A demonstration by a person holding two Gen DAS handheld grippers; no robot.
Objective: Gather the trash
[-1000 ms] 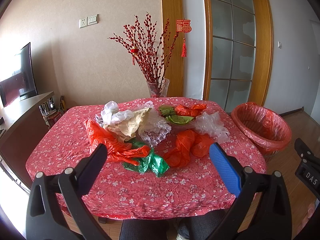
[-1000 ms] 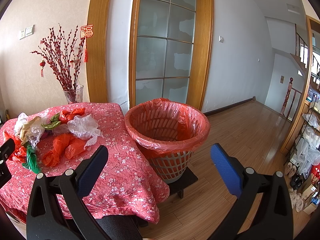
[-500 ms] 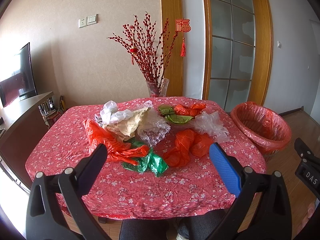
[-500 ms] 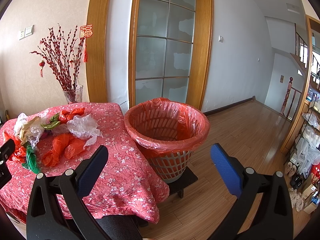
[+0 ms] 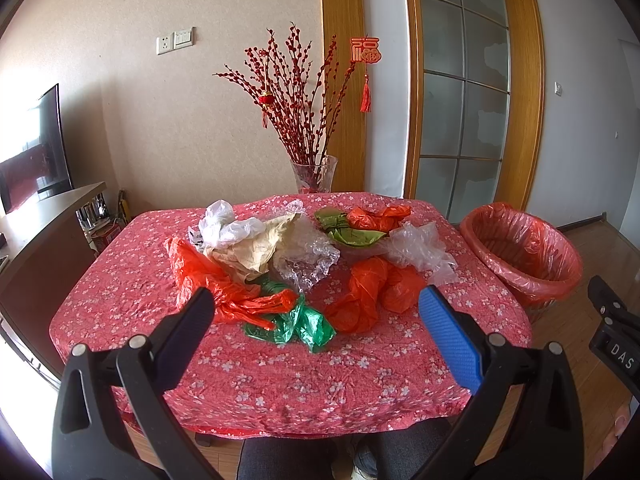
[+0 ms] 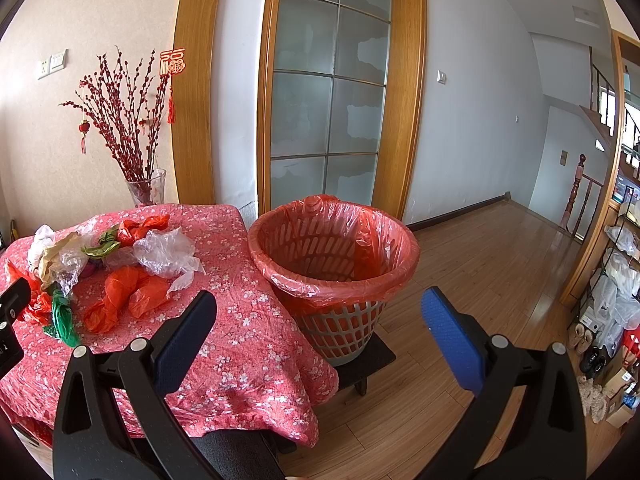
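Note:
Crumpled plastic bags lie in a heap on the red floral tablecloth (image 5: 280,376): an orange bag (image 5: 368,292), a green bag (image 5: 300,322), a red-orange bag (image 5: 208,276), clear wrap (image 5: 304,258), a beige bag (image 5: 256,248) and a white bag (image 5: 224,226). A basket with a red liner (image 6: 334,248) stands on a low stool right of the table, also seen as the basket (image 5: 520,248). My left gripper (image 5: 316,320) hovers open before the heap. My right gripper (image 6: 320,320) is open in front of the basket, holding nothing.
A glass vase of red branches (image 5: 314,176) stands at the table's far edge. A cabinet with a TV (image 5: 36,152) is on the left. Wooden floor (image 6: 480,264) stretches right, with shelves and shoes (image 6: 616,300) at the far right. The person's knees (image 5: 288,456) are under the table edge.

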